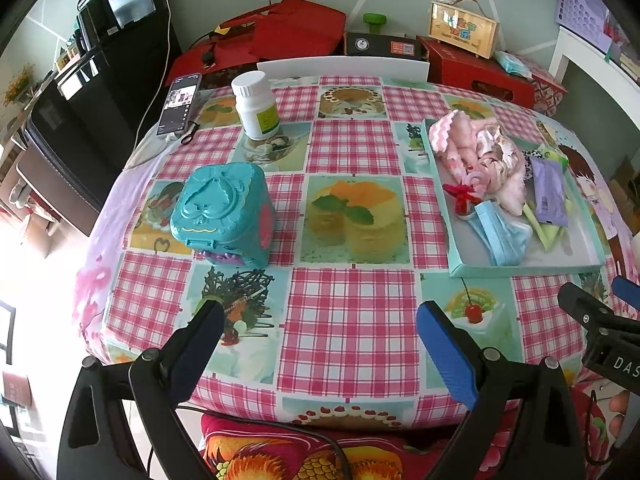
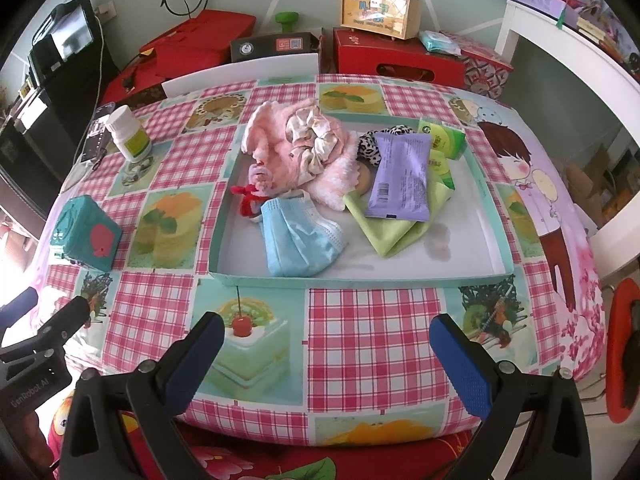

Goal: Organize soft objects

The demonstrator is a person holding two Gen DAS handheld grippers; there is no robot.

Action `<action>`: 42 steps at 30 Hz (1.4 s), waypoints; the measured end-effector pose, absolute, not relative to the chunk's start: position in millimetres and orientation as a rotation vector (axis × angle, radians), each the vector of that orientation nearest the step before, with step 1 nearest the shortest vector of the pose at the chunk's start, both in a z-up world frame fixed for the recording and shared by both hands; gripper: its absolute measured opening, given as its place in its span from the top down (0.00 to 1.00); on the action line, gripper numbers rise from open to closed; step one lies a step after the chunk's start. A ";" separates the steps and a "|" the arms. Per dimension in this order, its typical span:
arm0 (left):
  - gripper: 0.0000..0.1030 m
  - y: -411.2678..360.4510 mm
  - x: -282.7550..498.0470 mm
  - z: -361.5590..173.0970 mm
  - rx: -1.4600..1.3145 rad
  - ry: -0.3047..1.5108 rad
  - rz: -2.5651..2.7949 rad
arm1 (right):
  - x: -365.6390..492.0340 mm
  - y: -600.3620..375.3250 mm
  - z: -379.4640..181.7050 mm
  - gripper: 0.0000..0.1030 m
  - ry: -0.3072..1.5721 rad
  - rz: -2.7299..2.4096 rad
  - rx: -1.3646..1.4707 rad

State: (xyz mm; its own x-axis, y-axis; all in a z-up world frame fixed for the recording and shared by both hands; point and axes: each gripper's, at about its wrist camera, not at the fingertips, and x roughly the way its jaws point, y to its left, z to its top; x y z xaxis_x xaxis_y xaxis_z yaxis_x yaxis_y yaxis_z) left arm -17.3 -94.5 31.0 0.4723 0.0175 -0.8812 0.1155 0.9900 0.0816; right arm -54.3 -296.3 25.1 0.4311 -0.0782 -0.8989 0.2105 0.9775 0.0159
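A shallow teal tray [image 2: 360,280] [image 1: 520,270] on the table holds soft things: a blue face mask [image 2: 300,240] [image 1: 500,236], a pink knitted cloth [image 2: 272,136] [image 1: 456,136], a satin scrunchie [image 2: 316,140], a red bow [image 2: 246,196], a green cloth [image 2: 384,228] and a purple packet [image 2: 400,176] [image 1: 550,192]. My left gripper [image 1: 320,320] is open and empty over the table's near edge. My right gripper [image 2: 326,336] is open and empty, just in front of the tray.
A teal toy box [image 1: 224,212] [image 2: 86,234] stands left of the tray. A white pill bottle [image 1: 256,104] [image 2: 128,132] and a phone [image 1: 178,104] lie at the far left. Red boxes [image 1: 280,32] and a wooden case [image 2: 378,8] stand behind the table.
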 end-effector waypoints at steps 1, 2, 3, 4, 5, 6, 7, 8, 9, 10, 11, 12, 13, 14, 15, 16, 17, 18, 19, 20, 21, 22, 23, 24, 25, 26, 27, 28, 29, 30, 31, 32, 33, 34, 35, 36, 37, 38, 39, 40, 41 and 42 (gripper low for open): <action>0.06 -94.6 -17.2 30.7 0.136 1.079 -0.061 | -54.3 -296.3 25.2 0.00 1.111 -0.181 0.132; 0.06 -94.7 -17.1 30.5 0.136 1.079 -0.061 | -54.3 -296.5 25.2 0.00 1.110 -0.181 0.133; 0.06 -95.0 -17.1 30.5 0.136 1.079 -0.062 | -54.3 -296.4 25.1 0.00 1.111 -0.182 0.133; 0.06 -95.0 -17.2 30.6 0.135 1.079 -0.061 | -54.4 -296.4 24.9 0.00 1.111 -0.182 0.133; 0.06 -95.0 -17.2 30.7 0.133 1.078 -0.062 | -54.4 -296.6 24.9 0.00 1.111 -0.181 0.133; 0.06 -95.3 -17.4 30.8 0.133 1.077 -0.063 | -54.4 -296.8 24.9 0.00 1.112 -0.182 0.133; 0.06 -95.5 -17.6 31.2 0.132 1.076 -0.064 | -54.4 -296.9 24.9 0.00 1.112 -0.182 0.133; 0.06 -95.7 -17.7 31.4 0.132 1.075 -0.066 | -54.4 -297.0 25.0 0.00 1.112 -0.182 0.133; 0.06 -95.9 -17.8 31.6 0.132 1.074 -0.068 | -54.5 -297.2 25.0 0.00 1.111 -0.182 0.133; 0.06 -96.0 -17.8 31.8 0.133 1.074 -0.069 | -54.5 -297.3 24.9 0.00 1.111 -0.182 0.132; 0.06 -96.3 -17.8 31.9 0.133 1.074 -0.071 | -54.4 -297.5 25.2 0.00 1.111 -0.182 0.132; 0.06 -96.7 -17.8 32.0 0.134 1.074 -0.073 | -54.4 -297.5 25.2 0.00 1.111 -0.182 0.131; 0.06 -97.0 -17.8 32.1 0.134 1.074 -0.074 | -54.6 -297.3 24.9 0.00 1.110 -0.182 0.131; 0.06 -97.3 -17.9 32.3 0.134 1.074 -0.076 | -54.8 -297.5 24.9 0.00 1.110 -0.182 0.131; 0.06 -97.6 -18.1 32.6 0.133 1.073 -0.079 | -54.9 -297.4 24.9 0.00 1.111 -0.182 0.131; 0.06 -97.7 -18.1 33.0 0.133 1.073 -0.080 | -54.9 -297.5 25.0 0.00 1.111 -0.182 0.132; 0.06 -97.9 -18.2 33.3 0.134 1.073 -0.081 | -54.7 -297.5 25.2 0.00 1.111 -0.183 0.132; 0.06 -98.1 -18.4 33.6 0.135 1.072 -0.081 | -54.6 -297.6 25.6 0.00 1.112 -0.183 0.132; 0.06 -98.1 -18.7 33.8 0.136 1.071 -0.082 | -54.7 -297.4 25.5 0.00 1.112 -0.183 0.133; 0.06 -98.1 -19.0 34.0 0.136 1.071 -0.082 | -54.9 -297.9 25.6 0.00 1.112 -0.184 0.133; 0.06 -98.2 -19.0 34.2 0.136 1.071 -0.083 | -55.0 -297.8 25.7 0.00 1.112 -0.184 0.133; 0.06 -98.3 -19.0 34.2 0.136 1.071 -0.083 | -55.0 -297.8 25.7 0.00 1.112 -0.184 0.132; 0.06 -98.5 -19.0 34.2 0.136 1.072 -0.082 | -55.0 -298.0 25.9 0.00 1.112 -0.183 0.132; 0.06 -98.6 -19.0 34.2 0.136 1.072 -0.082 | -55.2 -298.0 26.0 0.00 1.111 -0.183 0.132; 0.06 -98.6 -19.2 34.4 0.135 1.073 -0.083 | -55.1 -298.1 26.3 0.00 1.111 -0.182 0.132; 0.06 -98.8 -19.6 34.8 0.135 1.073 -0.085 | -55.3 -298.0 26.3 0.00 1.111 -0.182 0.131; 0.06 -99.4 -20.1 35.4 0.137 1.071 -0.087 | -55.4 -297.9 26.5 0.00 1.111 -0.182 0.132; 0.06 -99.9 -20.4 35.9 0.138 1.070 -0.088 | -55.5 -297.8 26.5 0.00 1.110 -0.182 0.132; 0.06 -100.4 -20.7 36.3 0.140 1.069 -0.089 | -55.3 -297.7 26.8 0.00 1.111 -0.182 0.132; 0.06 -100.9 -21.0 36.8 0.142 1.068 -0.090 | -55.5 -297.8 26.6 0.00 1.111 -0.182 0.133; 0.06 -101.1 -20.7 36.7 0.142 1.069 -0.092 | -55.5 -298.3 27.0 0.00 1.112 -0.182 0.133; 0.06 -101.2 -20.9 37.0 0.144 1.068 -0.093 | -55.5 -298.3 27.2 0.00 1.111 -0.183 0.133; 0.06 -101.4 -21.0 37.2 0.145 1.068 -0.093 | -55.7 -298.4 27.2 0.00 1.110 -0.183 0.133; 0.06 -101.4 -21.0 37.3 0.146 1.068 -0.094 | -55.8 -298.4 27.2 0.00 1.110 -0.182 0.134; 0.06 -101.1 -20.8 37.2 0.146 1.069 -0.094 | -55.6 -298.2 27.5 0.00 1.111 -0.183 0.133; 0.06 -101.3 -20.9 37.3 0.145 1.069 -0.094 | -55.7 -298.2 27.4 0.00 1.111 -0.183 0.133; 0.06 -101.5 -20.8 37.1 0.145 1.069 -0.094 | -55.8 -298.2 27.5 0.00 1.111 -0.183 0.133; 0.06 -101.7 -21.0 37.3 0.145 1.069 -0.093 | -55.9 -298.3 27.6 0.00 1.110 -0.183 0.134; 0.06 -101.9 -21.2 37.5 0.145 1.068 -0.093 | -55.9 -298.3 27.8 0.00 1.110 -0.182 0.134; 0.06 -101.7 -21.0 37.3 0.145 1.068 -0.094 | -55.9 -298.2 27.7 0.00 1.110 -0.182 0.134; 0.06 -101.9 -21.1 37.5 0.145 1.067 -0.095 | -55.9 -298.3 28.5 0.00 1.111 -0.183 0.134; 0.06 -102.2 -21.3 37.8 0.146 1.067 -0.096 | -56.1 -298.4 28.3 0.00 1.110 -0.183 0.134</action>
State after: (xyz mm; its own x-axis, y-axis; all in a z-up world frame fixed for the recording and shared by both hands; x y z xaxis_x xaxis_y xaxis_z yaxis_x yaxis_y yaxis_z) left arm -21.3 -102.2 37.8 0.4801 -0.0078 -0.8772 0.1491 0.9861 0.0728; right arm -56.1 -298.4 28.3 0.4317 -0.0791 -0.8985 0.2127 0.9770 0.0162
